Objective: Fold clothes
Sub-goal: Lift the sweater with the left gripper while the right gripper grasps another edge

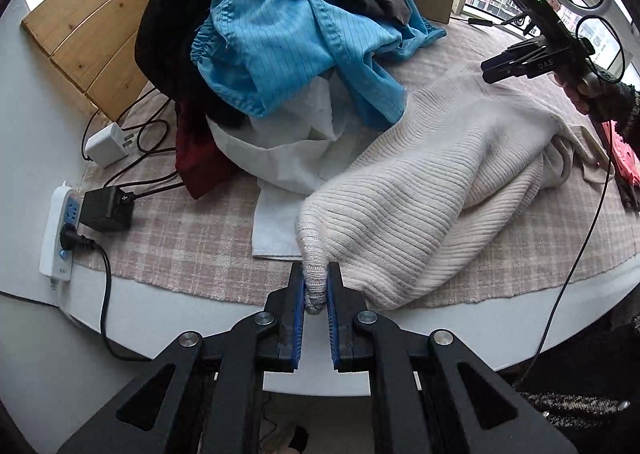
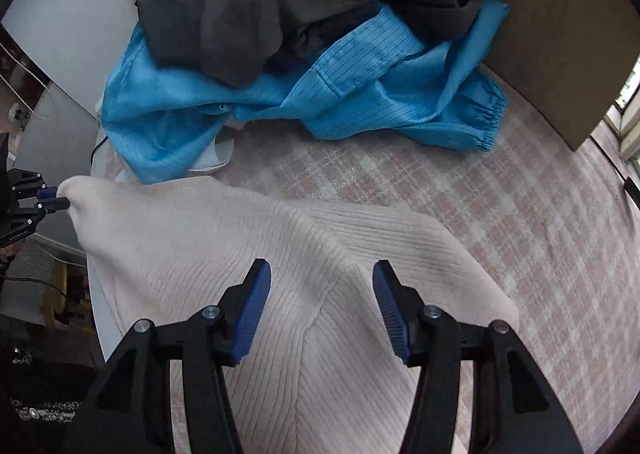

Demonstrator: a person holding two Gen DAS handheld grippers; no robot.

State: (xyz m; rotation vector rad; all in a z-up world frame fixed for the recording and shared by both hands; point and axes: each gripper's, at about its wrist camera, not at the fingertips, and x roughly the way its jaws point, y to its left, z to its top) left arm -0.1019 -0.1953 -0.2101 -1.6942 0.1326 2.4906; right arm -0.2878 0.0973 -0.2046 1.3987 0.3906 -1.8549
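sweater (image 1: 420, 189): ribbed cream knit | table cover (image 2: 540, 221): rough woven plaid | left tongs (image 1: 317, 290): matt black plastic

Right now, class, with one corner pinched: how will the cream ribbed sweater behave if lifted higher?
The cream ribbed sweater will probably hang limp: it already drapes from the left gripper. Its thick knit looks fairly heavy and may stretch. The ribbing seems unlikely to slip; the right gripper is open above it.

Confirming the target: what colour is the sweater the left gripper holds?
Cream ribbed sweater, pinched by the left gripper; clearest in left wrist view.
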